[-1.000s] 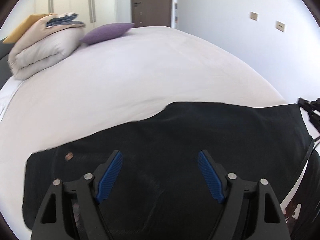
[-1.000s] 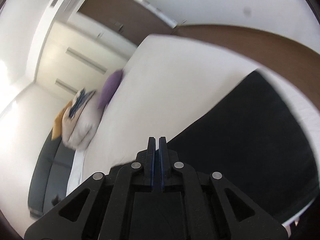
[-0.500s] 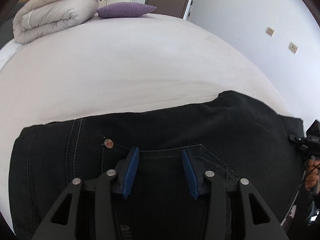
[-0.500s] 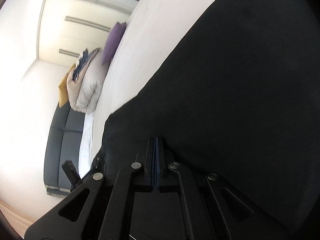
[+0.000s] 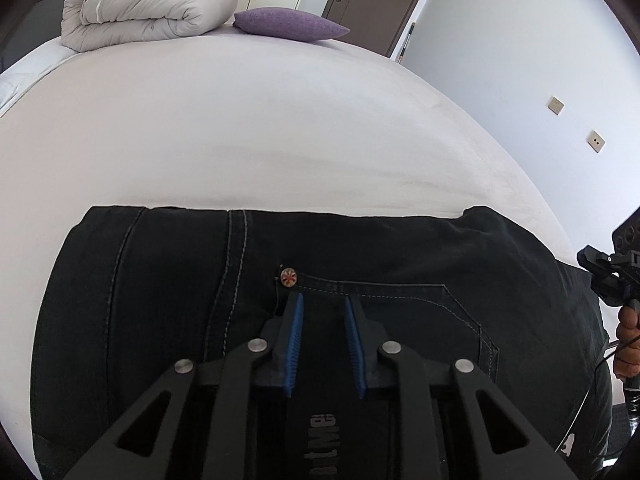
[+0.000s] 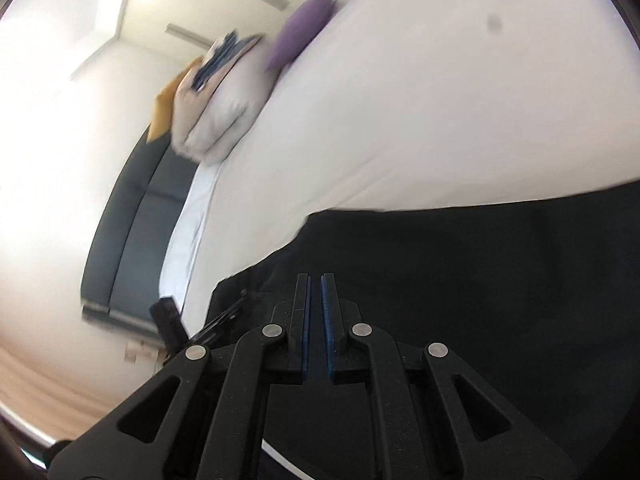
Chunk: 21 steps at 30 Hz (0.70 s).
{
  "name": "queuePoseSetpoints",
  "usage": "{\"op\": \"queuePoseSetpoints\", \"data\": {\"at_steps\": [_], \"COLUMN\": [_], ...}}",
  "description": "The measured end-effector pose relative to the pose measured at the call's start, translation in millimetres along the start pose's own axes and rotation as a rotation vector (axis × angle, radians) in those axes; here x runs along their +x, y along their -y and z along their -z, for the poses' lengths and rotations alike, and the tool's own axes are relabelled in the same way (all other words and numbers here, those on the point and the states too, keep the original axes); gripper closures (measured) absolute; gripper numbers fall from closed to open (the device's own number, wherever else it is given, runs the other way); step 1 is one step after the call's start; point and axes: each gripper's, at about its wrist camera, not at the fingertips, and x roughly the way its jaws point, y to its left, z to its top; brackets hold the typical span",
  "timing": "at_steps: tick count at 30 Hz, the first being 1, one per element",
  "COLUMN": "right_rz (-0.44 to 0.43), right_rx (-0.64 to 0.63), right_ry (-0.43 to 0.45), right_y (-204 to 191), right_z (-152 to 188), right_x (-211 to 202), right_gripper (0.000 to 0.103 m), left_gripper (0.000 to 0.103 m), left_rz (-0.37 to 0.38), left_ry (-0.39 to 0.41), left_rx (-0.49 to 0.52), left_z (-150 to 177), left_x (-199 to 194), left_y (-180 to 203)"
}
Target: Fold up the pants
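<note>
Step in hand looks like setting the grip for the next fold: black pants [image 5: 400,264] lie flat on the bed [image 5: 280,128], already doubled by the look of the straight far edge, not yet lifted.

Left gripper [image 5: 322,300]: fingers [image 5: 295,332] partly open, a narrow gap between the blue pads, tips down at the denim right at the back pocket's top seam. Rivet [image 5: 289,277] sits just ahead of the left finger. Nothing pinched between the pads that I can see; whether the tips actually press the cloth, cannot tell.

Right gripper [image 6: 316,280]: fingers almost together, only a thin slit of daylight, no cloth in it. It hovers over the pants [image 6: 480,280] near their edge; view is motion-blurred. From the left camera it shows well off to the right of the left fingers [image 5: 608,272], at the pants' far end.

Next move, my guess: both need to close on cloth edges before any lift, left on the waist area, right on its end.

Beyond the fingers: bare sheet, then purple cushion [image 5: 290,24] and rolled duvet [image 5: 148,12] at the far end.
</note>
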Motion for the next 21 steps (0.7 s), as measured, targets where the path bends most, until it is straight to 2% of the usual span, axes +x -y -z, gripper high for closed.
{"op": "queuePoseSetpoints", "data": {"at_steps": [1, 3, 4, 6, 8, 10, 12, 17, 19, 21], "right_rz": [-0.025, -0.024, -0.026, -0.012, 0.029, -0.019, -0.024, 0.101, 0.179, 0.181], "right_rx": [-0.021, -0.023, 0.003, 0.066, 0.079, 0.101, 0.130, 0.248, 0.294, 0.318], "right_ry": [-0.047, -0.124, -0.158, -0.204, -0.218, -0.181, -0.117, 0.106, 0.207, 0.280], "right_y": [-13.5, -32.4, -45.9, -41.0, -29.6, -11.3, 3.6, 59.8, 78.0, 86.0], "right_z": [-1.3, -0.6, -15.8, -20.3, -22.5, -27.4, -36.7, -72.5, -69.0, -58.5], "right_x": [31.3, 93.5, 126.2, 169.3, 198.8, 205.8, 186.5, 118.8, 62.2, 11.5], "right_gripper": [0.097, 0.097, 0.097, 0.097, 0.103, 0.103, 0.103, 0.103, 0.103, 0.103], "left_gripper": [0.086, 0.099, 0.099, 0.099, 0.099, 0.099, 0.098, 0.098, 0.098, 0.098], "left_rz": [-0.008, -0.009, 0.003, 0.026, 0.008, -0.009, -0.009, -0.006, -0.009, -0.012], "left_ry": [0.000, 0.004, 0.007, 0.011, 0.010, 0.008, 0.010, 0.016, 0.017, 0.017], "left_rx": [-0.006, -0.039, -0.067, -0.086, -0.068, -0.051, -0.050, -0.052, -0.051, -0.051], "left_z": [0.6, 1.7, 2.3, 3.4, 3.6, 3.8, 4.7, 6.4, 6.8, 7.5], "left_x": [1.1, 0.9, 1.3, 1.9, 2.9, 4.4, 4.7, 5.0, 5.1, 4.3], "left_y": [-1.3, -10.8, -16.6, -21.0, -17.3, -13.4, -13.5, -13.3, -13.0, -13.3]}}
